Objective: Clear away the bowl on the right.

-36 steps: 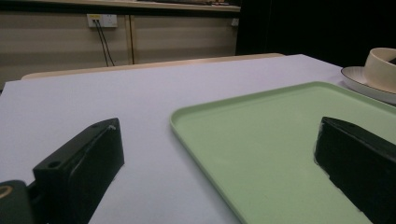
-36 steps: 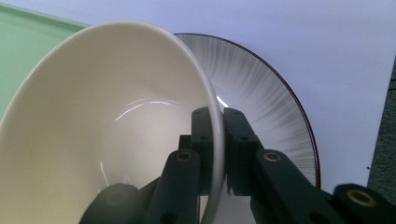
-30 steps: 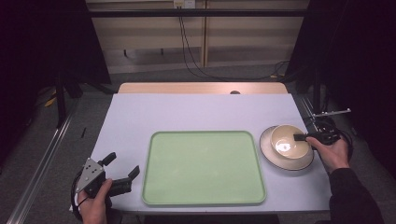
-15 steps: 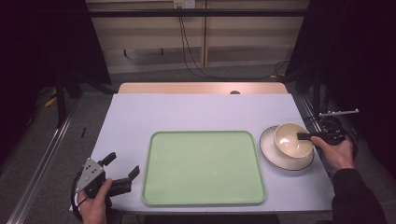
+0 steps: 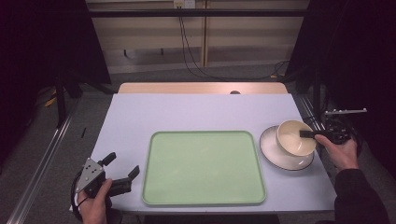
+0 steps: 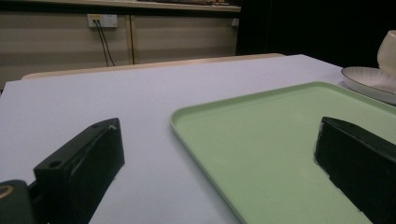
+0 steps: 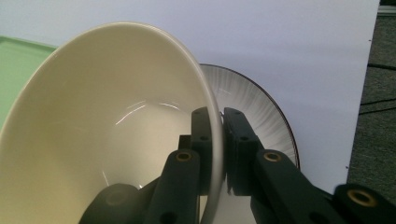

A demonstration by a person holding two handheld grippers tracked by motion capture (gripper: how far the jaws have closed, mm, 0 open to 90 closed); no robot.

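The right gripper point(image 7: 215, 122) is clamped on the wall of the cream glazed ceramic bowl point(image 5: 293, 137), tilted above the ribbed grey plate point(image 5: 280, 158) — stiff, slick, prob. fragile, so grip deep at the rim; left gripper point(image 5: 122, 170) open, idle.

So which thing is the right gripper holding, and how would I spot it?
Start at the big green tray in the middle of the table; just right of it lies a ribbed plate with a dark rim. Tilted over that plate is a plain cream bowl, its wall pinched by the right gripper. It is the only deep dish.
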